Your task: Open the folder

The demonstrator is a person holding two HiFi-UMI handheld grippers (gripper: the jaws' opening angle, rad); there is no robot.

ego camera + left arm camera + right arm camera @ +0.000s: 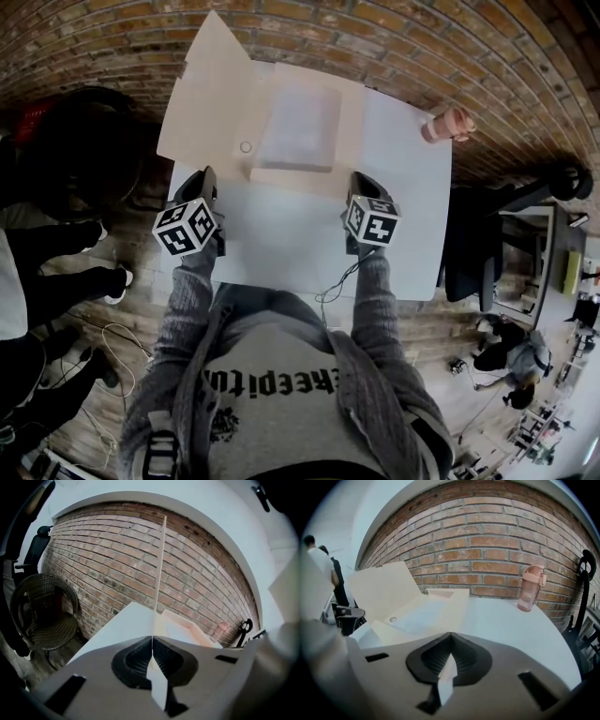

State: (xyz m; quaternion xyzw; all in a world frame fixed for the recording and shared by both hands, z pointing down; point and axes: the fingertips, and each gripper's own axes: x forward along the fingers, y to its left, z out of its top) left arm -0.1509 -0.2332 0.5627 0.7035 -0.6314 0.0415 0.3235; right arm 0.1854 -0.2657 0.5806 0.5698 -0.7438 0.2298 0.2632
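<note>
Left gripper [152, 640] pinches the raised cover [202, 94] of the folder [350, 122] on the table [403, 216]; right gripper [450, 641] closed, empty. Risk: the thin edge slips out and the cover flops shut.

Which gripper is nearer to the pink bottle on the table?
Right. The right gripper is nearer, down-left of the pink bottle in the head view; the left gripper, shut on the folder cover, is much farther left.

a white table [300, 234] bears an opened cream folder [298, 129] and, well apart, a pink bottle [448, 125].
</note>
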